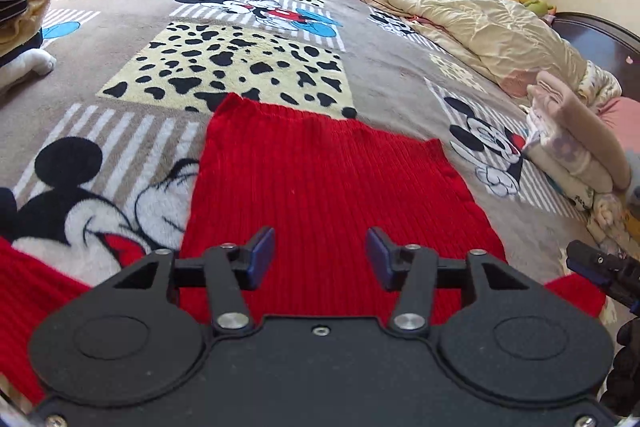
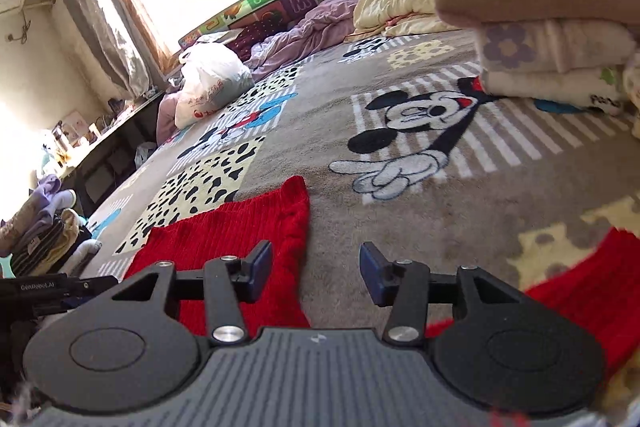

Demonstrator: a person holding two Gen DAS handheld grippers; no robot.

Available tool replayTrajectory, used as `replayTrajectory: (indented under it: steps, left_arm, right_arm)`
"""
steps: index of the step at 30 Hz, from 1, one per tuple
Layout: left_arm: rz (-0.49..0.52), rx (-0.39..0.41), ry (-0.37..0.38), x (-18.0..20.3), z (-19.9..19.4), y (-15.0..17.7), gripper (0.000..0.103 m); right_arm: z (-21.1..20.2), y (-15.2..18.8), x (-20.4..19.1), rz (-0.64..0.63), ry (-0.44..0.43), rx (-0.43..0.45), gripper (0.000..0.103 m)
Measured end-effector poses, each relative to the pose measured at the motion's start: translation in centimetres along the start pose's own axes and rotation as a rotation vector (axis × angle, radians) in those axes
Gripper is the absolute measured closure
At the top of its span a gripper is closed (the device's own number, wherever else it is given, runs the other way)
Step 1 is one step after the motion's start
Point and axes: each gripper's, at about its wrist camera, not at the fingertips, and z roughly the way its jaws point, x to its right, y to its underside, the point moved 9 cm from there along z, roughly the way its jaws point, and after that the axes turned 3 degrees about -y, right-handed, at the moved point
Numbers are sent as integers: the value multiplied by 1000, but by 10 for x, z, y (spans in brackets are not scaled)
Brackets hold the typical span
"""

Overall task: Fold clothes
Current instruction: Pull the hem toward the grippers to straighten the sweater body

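Your left gripper (image 1: 321,253) hangs with its blue pads spread wide and nothing between them, right over the near part of the red ribbed knit sweater (image 1: 320,187). Your right gripper (image 2: 316,273) is wide too and holds nothing; it sits over bare blanket, between the sweater's body and a red sleeve (image 2: 588,291) out to the right. The sweater lies flat and spread on the fluffy grey cartoon-mouse blanket on the bed (image 1: 380,75), so its sides are easy to reach. Its far edge is straight and ends on the yellow spotted patch. Past it the blanket is open. Farther right sits a stack of folded pale clothes (image 2: 552,39), well apart from the sweater.
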Motion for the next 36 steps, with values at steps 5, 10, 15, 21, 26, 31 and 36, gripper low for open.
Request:
replayTrajectory:
  steps: [5, 10, 15, 21, 26, 31, 36]
  left_arm:
    - [164, 64, 14, 46, -44, 50, 53]
    - [411, 86, -51, 81, -32, 122, 54]
    - [448, 170, -25, 93, -51, 118, 56]
    - [503, 96, -15, 94, -39, 138, 54]
    - [358, 20, 27, 87, -39, 112, 54]
    - [252, 10, 43, 91, -38, 79, 54]
    - [163, -1, 59, 110, -21, 34, 53]
  right_arm:
    - [-61, 46, 7, 131, 41, 58, 52]
    - [-73, 94, 8, 181, 34, -2, 51]
    - [-67, 105, 10, 174, 12, -20, 51]
    - [-66, 108, 13, 204, -15, -11, 51]
    - [-61, 108, 9, 179, -24, -7, 47]
    - [-55, 109, -4, 95, -10, -9, 36]
    - [-44, 105, -12, 57, -23, 7, 33]
